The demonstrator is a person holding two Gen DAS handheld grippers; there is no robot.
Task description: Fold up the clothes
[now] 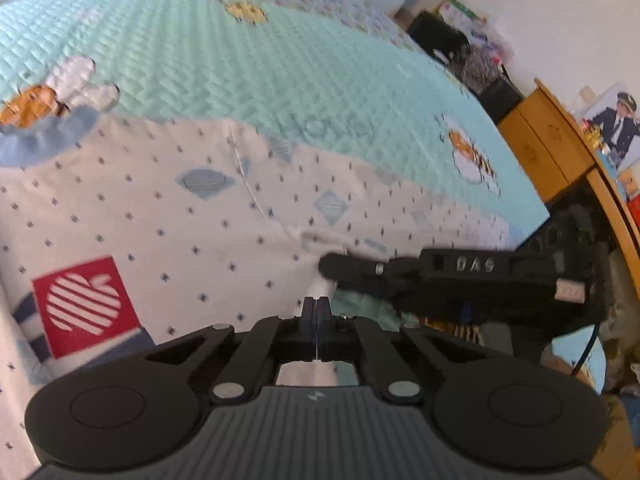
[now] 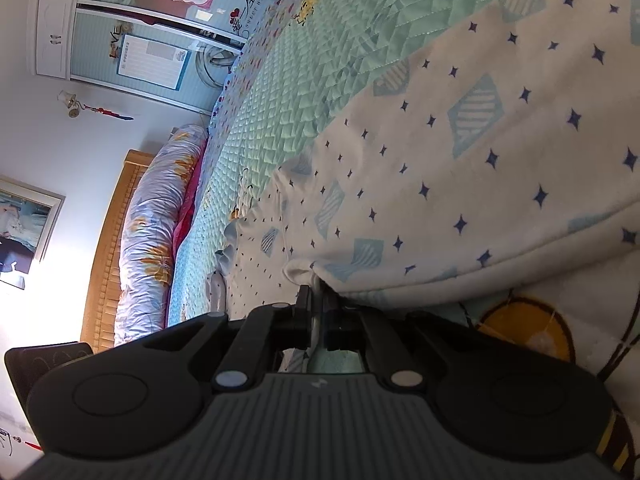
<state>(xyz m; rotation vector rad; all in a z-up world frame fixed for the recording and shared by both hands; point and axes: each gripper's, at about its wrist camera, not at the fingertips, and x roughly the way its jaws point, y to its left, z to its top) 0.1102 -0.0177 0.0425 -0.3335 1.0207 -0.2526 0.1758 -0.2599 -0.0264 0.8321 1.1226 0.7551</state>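
Your white cotton garment (image 1: 168, 200), dotted with small navy stars and pale blue diamonds, lies spread on the mint-green quilted bed cover (image 1: 224, 64). Your left tongs (image 1: 316, 308) are pinched together on its near edge. Your right tongs (image 2: 317, 304), narrow, grip a fold of the same cloth just beside them. A red square apple patch (image 1: 84, 306) shows near left.

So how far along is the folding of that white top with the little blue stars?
Early. The white star-printed garment lies mostly spread on the mint quilted bedspread, with no neat fold visible. In hand: the left gripper and right gripper are both pinched shut on the cloth edge, close together. The actual folding, and any stacking, looks to be ahead.
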